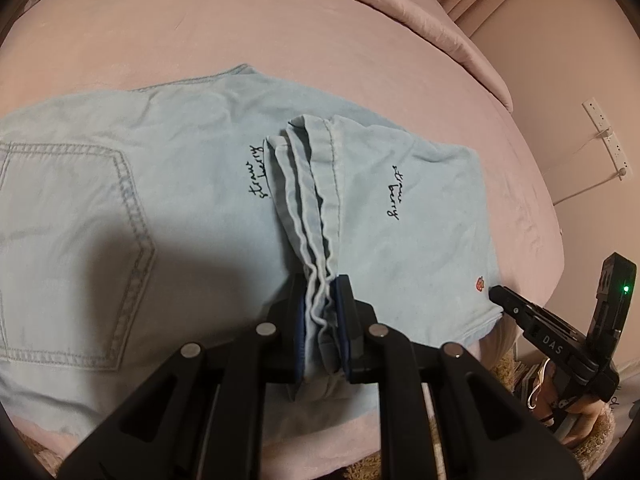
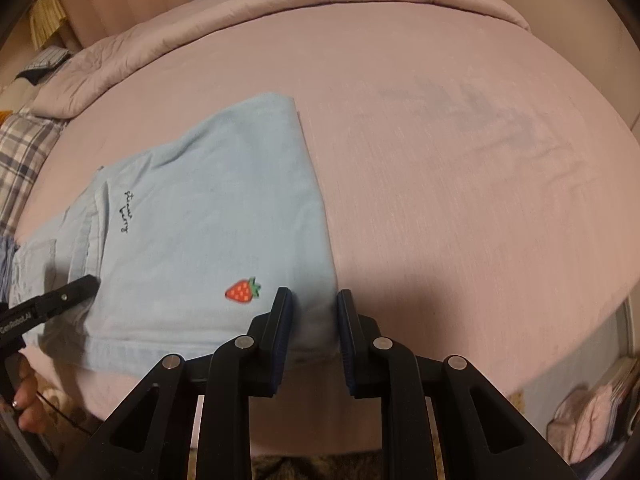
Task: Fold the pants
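Light blue denim pants (image 1: 180, 184) lie folded on a pink bed sheet (image 1: 200, 32). A back pocket shows at the left and "strawberry" script on both layers. My left gripper (image 1: 320, 284) is shut on the bunched leg hems (image 1: 316, 208) at the near edge of the bed. In the right wrist view the folded part (image 2: 208, 216) carries a red strawberry patch (image 2: 242, 291). My right gripper (image 2: 314, 294) is shut on the near right corner of that fold, right of the patch. Each gripper shows in the other's view: the right gripper (image 1: 496, 291) and the left gripper (image 2: 90, 280).
A rolled pink duvet (image 2: 280, 12) lines the far side of the bed. A plaid pillow (image 2: 20, 148) lies at the left. A hand (image 2: 24, 404) holds the left tool. A power strip (image 1: 604, 136) hangs on the wall at the right. The near bed edge (image 2: 400, 432) runs just under both grippers.
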`<state>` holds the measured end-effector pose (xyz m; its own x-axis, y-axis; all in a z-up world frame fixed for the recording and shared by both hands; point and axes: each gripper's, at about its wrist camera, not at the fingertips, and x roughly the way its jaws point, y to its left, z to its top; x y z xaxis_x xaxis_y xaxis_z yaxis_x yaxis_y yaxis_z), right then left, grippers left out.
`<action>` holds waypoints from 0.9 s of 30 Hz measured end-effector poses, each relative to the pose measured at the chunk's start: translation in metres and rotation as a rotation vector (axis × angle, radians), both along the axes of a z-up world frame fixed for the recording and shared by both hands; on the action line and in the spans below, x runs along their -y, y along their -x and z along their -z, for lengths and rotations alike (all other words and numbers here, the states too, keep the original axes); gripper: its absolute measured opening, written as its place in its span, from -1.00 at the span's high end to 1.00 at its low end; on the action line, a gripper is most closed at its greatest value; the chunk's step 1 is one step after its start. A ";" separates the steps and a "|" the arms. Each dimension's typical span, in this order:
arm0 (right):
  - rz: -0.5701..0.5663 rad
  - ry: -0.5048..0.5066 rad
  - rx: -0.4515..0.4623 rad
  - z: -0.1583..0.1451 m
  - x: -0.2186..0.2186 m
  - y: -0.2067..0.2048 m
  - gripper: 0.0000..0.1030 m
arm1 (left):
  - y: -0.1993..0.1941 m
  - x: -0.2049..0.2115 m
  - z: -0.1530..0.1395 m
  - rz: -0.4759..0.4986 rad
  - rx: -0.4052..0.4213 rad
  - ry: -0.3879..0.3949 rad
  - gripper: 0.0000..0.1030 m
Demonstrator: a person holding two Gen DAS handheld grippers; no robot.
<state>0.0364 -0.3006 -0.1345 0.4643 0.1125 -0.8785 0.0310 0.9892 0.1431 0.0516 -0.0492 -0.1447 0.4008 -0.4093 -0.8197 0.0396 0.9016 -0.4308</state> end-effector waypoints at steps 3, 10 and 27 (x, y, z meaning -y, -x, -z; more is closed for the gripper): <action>0.009 0.001 0.010 -0.001 0.004 0.008 0.62 | 0.001 -0.004 0.001 -0.005 -0.015 0.022 0.68; 0.032 -0.001 0.008 -0.004 0.001 0.003 0.63 | 0.011 -0.009 0.000 -0.004 -0.047 0.044 0.64; 0.064 0.098 -0.008 -0.018 -0.011 -0.011 0.37 | 0.049 -0.046 -0.041 -0.103 0.011 0.031 -0.02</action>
